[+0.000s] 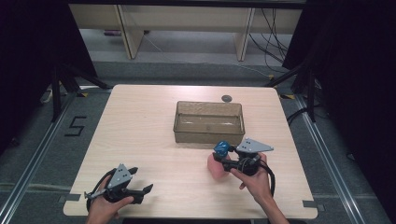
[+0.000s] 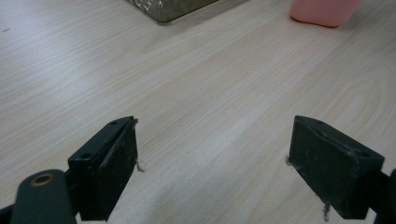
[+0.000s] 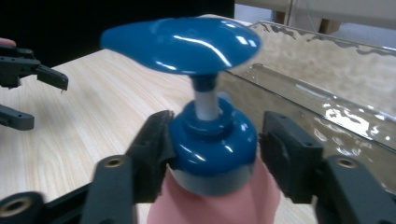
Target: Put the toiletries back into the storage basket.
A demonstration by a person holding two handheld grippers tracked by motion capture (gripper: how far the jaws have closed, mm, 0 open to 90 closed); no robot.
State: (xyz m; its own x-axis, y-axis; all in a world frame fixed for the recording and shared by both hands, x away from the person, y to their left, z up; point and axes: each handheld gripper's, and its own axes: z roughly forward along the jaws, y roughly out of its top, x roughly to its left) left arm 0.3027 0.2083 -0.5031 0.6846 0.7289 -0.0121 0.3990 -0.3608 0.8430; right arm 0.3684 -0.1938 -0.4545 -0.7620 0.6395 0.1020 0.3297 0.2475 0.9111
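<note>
Right gripper view has my right hand-held gripper (image 3: pixel 212 149) pinching the blue collar of the pink pump bottle (image 3: pixel 210 140), one jaw on each side under the pump head. That bottle stands on the surface (image 1: pixel 154 140) just in front of the clear tub (image 1: pixel 208 122), near its right end. My left hand-held gripper (image 2: pixel 212 158) hangs spread wide over bare wood, well apart from the bottle, with nothing between its jaws.

The right gripper (image 3: pixel 212 154) has its black jaws closed on the blue collar of a pink pump bottle (image 3: pixel 212 154) at picture centre. A clear tub (image 3: pixel 327 88) sits at two o'clock, the left gripper (image 3: pixel 28 88) at nine o'clock, over a wooden table (image 3: pixel 93 107).
</note>
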